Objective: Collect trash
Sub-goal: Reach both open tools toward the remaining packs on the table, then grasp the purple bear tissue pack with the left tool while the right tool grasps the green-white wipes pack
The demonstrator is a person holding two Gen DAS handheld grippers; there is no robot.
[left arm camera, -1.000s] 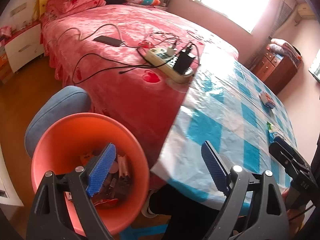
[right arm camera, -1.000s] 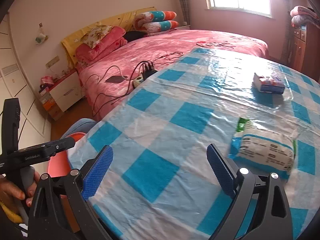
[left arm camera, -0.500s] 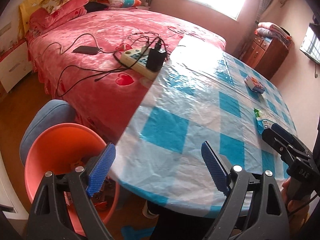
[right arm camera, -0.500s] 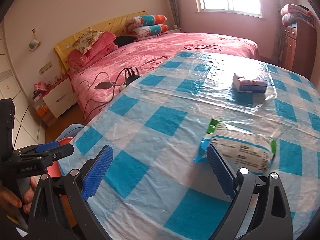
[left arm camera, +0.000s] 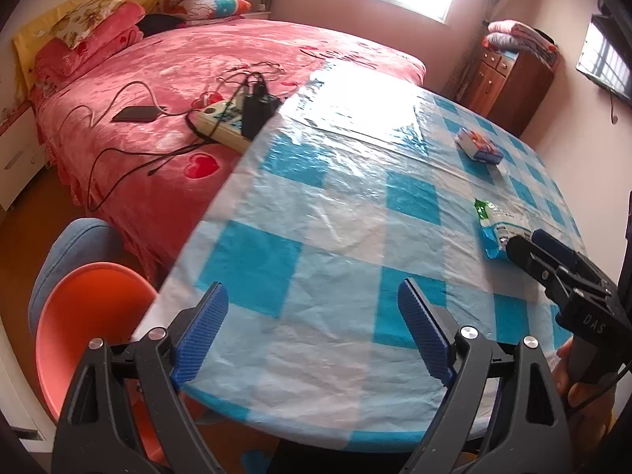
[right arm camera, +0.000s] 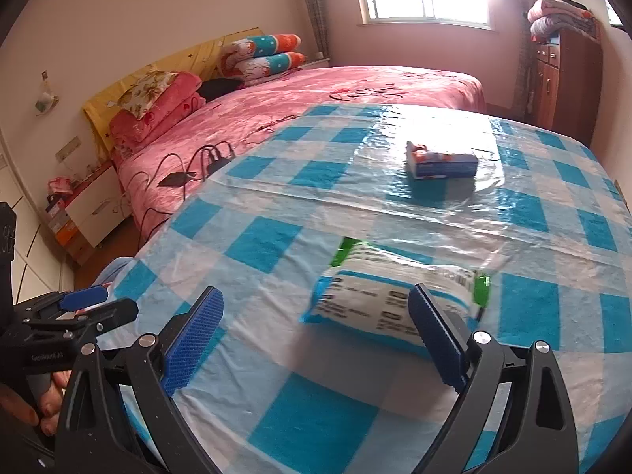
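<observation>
A white and green plastic packet lies on the blue checked tablecloth, just ahead of my right gripper, which is open with nothing between its pads. The same packet shows at the right in the left wrist view, partly hidden by the right gripper. My left gripper is open and empty over the near table edge. The orange bin stands on the floor at lower left. A small blue and white box rests farther back on the table.
A pink bed with a power strip, cables and a dark phone sits left of the table. A blue stool is behind the bin. A wooden cabinet stands at the far right.
The left gripper swung right, away from over the bin to above the table edge. The right gripper moved towards the packet, which now lies closer between its fingers' line.
</observation>
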